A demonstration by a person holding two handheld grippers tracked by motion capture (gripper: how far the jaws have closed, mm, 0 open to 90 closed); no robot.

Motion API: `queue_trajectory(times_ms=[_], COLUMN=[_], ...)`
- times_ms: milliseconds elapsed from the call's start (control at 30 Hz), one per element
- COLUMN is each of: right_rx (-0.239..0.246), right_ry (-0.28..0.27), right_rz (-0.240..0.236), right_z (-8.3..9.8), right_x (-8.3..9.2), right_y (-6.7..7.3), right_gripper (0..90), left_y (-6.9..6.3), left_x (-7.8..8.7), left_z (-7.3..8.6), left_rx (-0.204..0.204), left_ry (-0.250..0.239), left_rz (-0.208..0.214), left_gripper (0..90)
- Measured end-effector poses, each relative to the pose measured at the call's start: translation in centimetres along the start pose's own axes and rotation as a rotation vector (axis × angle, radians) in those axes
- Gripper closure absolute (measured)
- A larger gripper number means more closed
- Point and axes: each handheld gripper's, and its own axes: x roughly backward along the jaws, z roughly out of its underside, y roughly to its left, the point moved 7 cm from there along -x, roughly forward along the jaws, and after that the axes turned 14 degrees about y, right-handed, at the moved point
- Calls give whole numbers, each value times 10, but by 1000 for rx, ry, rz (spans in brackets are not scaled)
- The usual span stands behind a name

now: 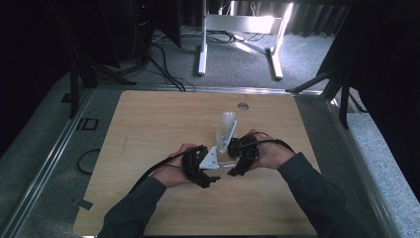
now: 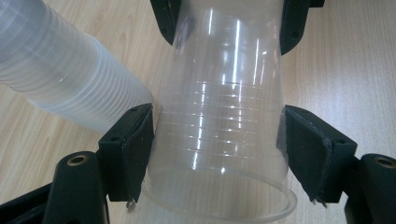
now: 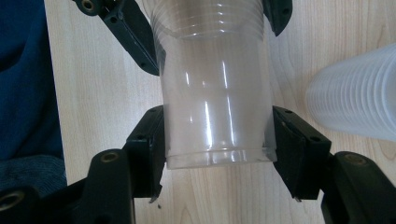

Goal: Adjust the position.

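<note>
A single clear plastic cup lies on its side just above the wooden table, held between both grippers. My left gripper grips it near the rim, with both pads against the cup's walls. My right gripper is shut on the cup near its base, pads pressed on both sides. From above, the left gripper and right gripper face each other at the table's middle. A stack of nested clear cups stands tilted just behind them, and it appears beside the cup in the left gripper view and the right gripper view.
The wooden table has a round cable hole at its far edge. Beyond it are floor cables and a white desk frame. A dark blue sleeve lies at the left of the right gripper view.
</note>
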Motion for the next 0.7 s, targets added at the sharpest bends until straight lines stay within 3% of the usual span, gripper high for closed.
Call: queue_trajectory(times_ms=[300,367,633,700], right_rx=[-2,3,-2,-7], right_ry=[-4,-3,-10,-22], right_rz=[-2,-5,0,-8], right_z=[0,0,1,2], right_x=[0,0,0,-1], right_y=[0,0,-1,-1], right_gripper=[413,413,413,413], left_y=[1,1,2,3], left_x=[1,1,3,6], left_z=[0,0,2,2], left_rx=[10,12,28,49], left_ry=[-11,-12,-22,-44], left_rz=[-15,-20,-15,2], left_gripper=[255,194,184,184])
